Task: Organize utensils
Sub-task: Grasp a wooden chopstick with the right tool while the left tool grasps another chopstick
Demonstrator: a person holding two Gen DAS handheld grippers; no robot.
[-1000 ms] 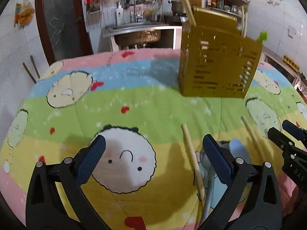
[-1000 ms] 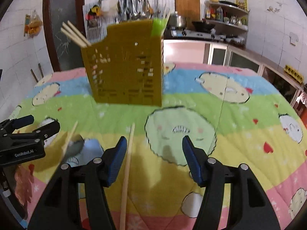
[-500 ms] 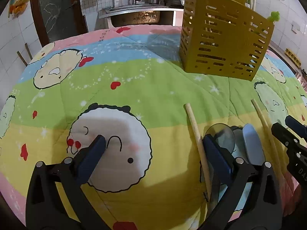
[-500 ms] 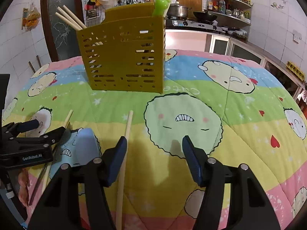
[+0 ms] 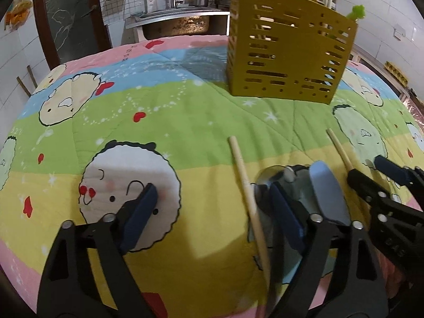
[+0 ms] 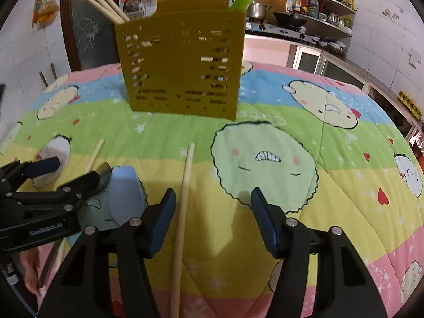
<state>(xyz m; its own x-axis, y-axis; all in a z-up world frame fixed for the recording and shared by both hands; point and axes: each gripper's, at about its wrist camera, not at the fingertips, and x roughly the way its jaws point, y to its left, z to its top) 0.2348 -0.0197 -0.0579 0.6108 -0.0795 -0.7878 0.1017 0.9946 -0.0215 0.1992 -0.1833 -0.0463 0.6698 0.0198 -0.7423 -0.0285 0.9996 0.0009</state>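
Right view alone shows three pale wooden chopsticks (image 6: 106,4) in the far yellow slotted plastic caddy (image 6: 182,63). Left gripper (image 5: 214,209) closing, wide, over one loose chopstick (image 5: 247,196); right gripper (image 6: 212,212) closing, mid-width, around another (image 6: 182,206); neither pinched. Quilt (image 6: 344,185) open rightward.

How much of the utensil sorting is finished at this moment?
Done: several chopsticks stand in the yellow slotted holder. In hand: nothing; the right gripper is closing around a loose wooden chopstick. Left: another chopstick and a pale blue spoon.

A perforated yellow plastic utensil holder (image 6: 182,66) stands upper centre on the cartoon-print quilt (image 6: 304,185), wooden chopsticks (image 6: 106,5) sticking out upper left. Below, a loose wooden chopstick (image 6: 182,212) lies lengthwise; a pale blue spoon (image 6: 124,193) lies left of it.
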